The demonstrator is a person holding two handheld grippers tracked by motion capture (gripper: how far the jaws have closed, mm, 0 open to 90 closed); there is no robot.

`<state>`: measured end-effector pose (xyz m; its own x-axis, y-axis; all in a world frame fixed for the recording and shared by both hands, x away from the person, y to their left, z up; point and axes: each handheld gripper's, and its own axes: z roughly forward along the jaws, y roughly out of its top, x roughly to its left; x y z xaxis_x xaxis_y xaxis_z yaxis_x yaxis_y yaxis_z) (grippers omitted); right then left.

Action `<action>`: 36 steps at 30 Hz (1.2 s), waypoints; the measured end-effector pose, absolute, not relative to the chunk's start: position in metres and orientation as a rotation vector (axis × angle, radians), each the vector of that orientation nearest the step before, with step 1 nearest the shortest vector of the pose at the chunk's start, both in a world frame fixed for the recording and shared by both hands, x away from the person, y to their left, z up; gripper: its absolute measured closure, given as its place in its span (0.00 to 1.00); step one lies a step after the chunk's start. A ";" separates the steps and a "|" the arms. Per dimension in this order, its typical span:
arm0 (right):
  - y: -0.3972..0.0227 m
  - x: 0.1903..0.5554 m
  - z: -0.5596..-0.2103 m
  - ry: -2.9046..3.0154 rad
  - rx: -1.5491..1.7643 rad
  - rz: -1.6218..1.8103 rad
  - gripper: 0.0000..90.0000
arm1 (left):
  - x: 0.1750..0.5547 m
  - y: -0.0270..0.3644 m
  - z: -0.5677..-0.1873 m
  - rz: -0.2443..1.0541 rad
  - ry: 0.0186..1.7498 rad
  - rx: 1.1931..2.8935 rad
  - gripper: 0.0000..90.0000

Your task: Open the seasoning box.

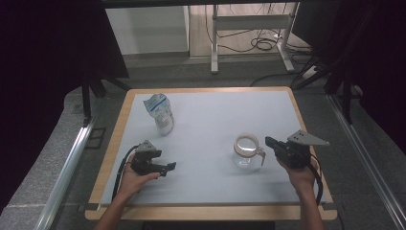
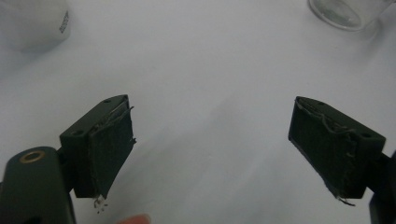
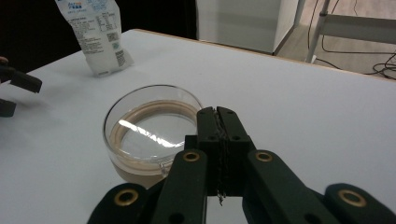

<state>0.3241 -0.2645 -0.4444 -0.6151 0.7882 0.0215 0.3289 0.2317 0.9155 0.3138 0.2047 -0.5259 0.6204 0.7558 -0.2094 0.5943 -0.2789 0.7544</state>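
Pale counter (image 1: 215, 158) is carrying a glass jug (image 1: 247, 152) whose handle the clenched right tongs (image 3: 218, 122) are gripping at three o'clock, while the released left tongs (image 2: 210, 144) are idling and the pouch (image 1: 160, 113) at eleven o'clock is waiting untouched.

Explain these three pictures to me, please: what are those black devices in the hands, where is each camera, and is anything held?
A person sits at a table with a hand-held two-jaw gripper in each hand. The high view looks down from above; the other two come from cameras riding on the grippers. The left gripper has its jaws wide apart over bare tabletop, holding nothing. The right gripper has its jaws pressed together just behind a glass pitcher with a handle; whether they pinch that handle is hidden. A white plastic pouch with blue print stands farther back on the left.
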 end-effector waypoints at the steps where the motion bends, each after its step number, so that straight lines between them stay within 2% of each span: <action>1: -0.264 0.323 -0.445 2.064 1.017 1.356 1.00 | 0.314 0.205 -0.526 0.241 1.064 1.986 0.16; 29: -0.255 0.312 -0.454 2.091 0.999 1.284 1.00 | 0.315 0.205 -0.527 0.230 1.096 2.001 0.18; 36: -0.255 0.310 -0.455 2.089 0.999 1.295 1.00 | 0.314 0.204 -0.526 0.237 1.087 1.990 0.21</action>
<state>0.3095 -0.2550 -0.4545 -0.6162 0.7872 -0.0229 0.3297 0.2843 0.9003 0.3136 0.2041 -0.5262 0.6066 0.7662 -0.2121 0.6086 -0.2760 0.7439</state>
